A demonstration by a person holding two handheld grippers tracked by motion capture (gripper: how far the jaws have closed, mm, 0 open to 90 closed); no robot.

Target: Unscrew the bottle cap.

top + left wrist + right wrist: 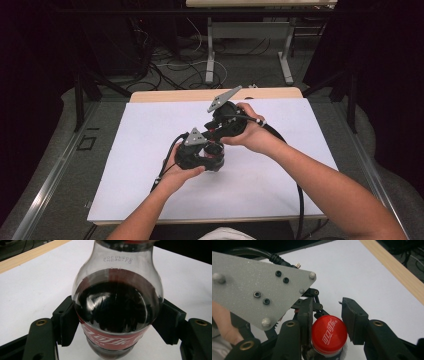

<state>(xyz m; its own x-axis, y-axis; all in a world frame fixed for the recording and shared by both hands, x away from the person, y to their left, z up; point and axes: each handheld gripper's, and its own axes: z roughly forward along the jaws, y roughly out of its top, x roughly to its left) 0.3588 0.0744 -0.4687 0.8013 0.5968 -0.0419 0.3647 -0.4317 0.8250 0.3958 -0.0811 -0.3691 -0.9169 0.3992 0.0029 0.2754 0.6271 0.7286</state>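
Left gripper: jaws clamped on the belly of the clear plastic cola bottle with red label, standing upright on the white-covered counter, mid-surface. Right gripper: jaws closed on the bottle's red screw cap. Step in hand looks like cap removal. Next: twist the cap while the left keeps the body steady.

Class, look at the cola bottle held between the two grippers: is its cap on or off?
On. The red cap sits on the bottle neck, with the right gripper jaws closed on it.
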